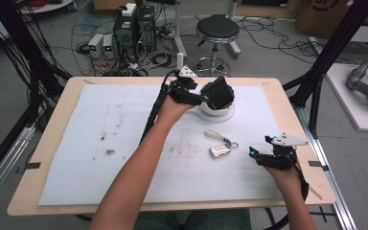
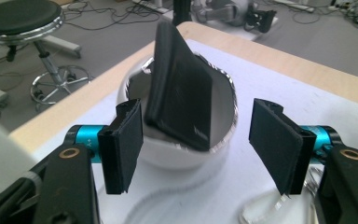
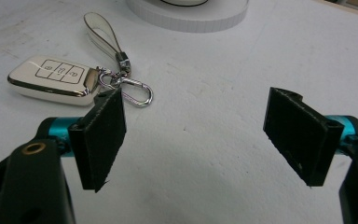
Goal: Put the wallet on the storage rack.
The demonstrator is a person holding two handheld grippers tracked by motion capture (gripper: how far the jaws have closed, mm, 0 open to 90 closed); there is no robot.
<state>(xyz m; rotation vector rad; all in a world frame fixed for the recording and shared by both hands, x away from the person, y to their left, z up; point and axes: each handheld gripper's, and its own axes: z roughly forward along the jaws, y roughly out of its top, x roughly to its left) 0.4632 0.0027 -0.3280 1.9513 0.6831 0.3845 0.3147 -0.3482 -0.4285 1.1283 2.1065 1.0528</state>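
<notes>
Cables, computer boxes and a round stool (image 1: 217, 29) crowd the floor behind a pale wooden worktop (image 1: 52, 122) covered by a white mat (image 1: 124, 158) with a few dark smudges. Toward the far edge of that mat sits a white bowl (image 2: 135, 95), and a black wallet (image 2: 182, 98) stands tilted inside it, one corner sticking up above the rim and its lower edge resting on the bowl's floor. The left tool (image 2: 198, 142) hangs just in front of the bowl with its pads spread on either side of the wallet and pressing on nothing, so the wallet looks as if it has been let go to lean against the bowl wall by its own weight. Nearer the person than the bowl, a white car key fob (image 3: 51, 79) lies flat on the mat with its strap (image 3: 101, 35) and carabiner clip (image 3: 133, 91) trailing toward the bowl. The right tool (image 3: 193, 135) hovers low just on the near side of the fob, its pads wide apart and empty, likely placed there so the fob can be picked up next and brought to the bowl
</notes>
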